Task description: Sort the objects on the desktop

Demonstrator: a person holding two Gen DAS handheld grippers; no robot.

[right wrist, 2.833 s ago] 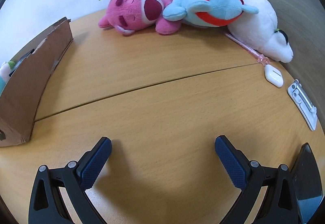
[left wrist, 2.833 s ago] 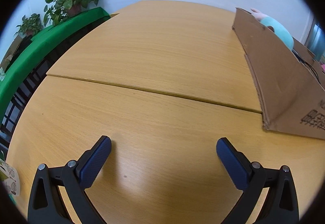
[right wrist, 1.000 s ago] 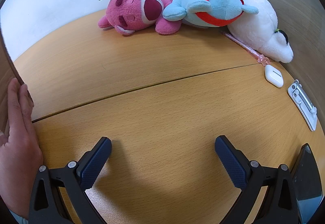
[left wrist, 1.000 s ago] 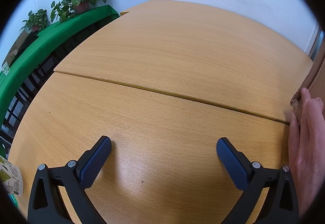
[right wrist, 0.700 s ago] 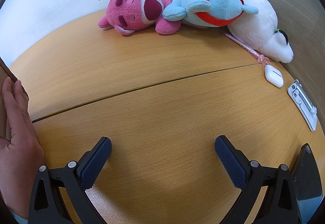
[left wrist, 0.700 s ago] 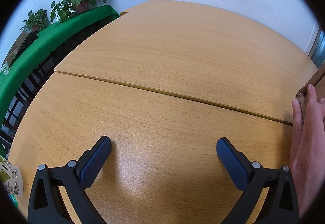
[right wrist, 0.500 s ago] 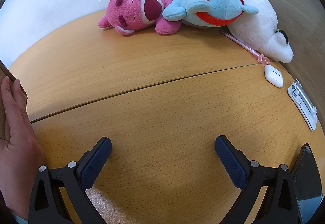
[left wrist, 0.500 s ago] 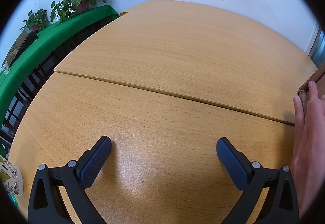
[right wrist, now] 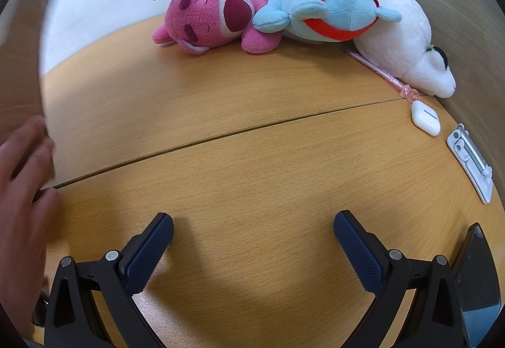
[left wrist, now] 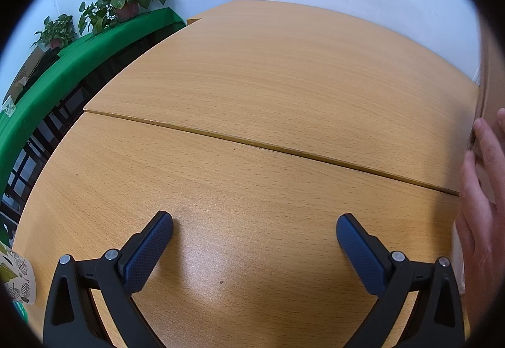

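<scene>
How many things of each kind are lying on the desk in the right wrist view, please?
Plush toys: 3, pink, blue and white
Pens: 1, pink
Earbud cases: 1, white
Phones: 1, dark
White clip-like gadgets: 1
Total: 7

The bench (right wrist: 252,158) is light wood grain with a smooth, faintly glossy finish. At its far edge lie soft toys: a fuzzy pink plush (right wrist: 211,19), a smoother blue plush (right wrist: 331,10) banded in red, and a fluffy white plush (right wrist: 407,45). Beside the white one, the earbud case (right wrist: 425,118) is glossy white plastic. Each claw (right wrist: 252,243) (left wrist: 254,245) has matt black plastic arms and dimpled, rubbery blue pads (right wrist: 148,256).
</scene>
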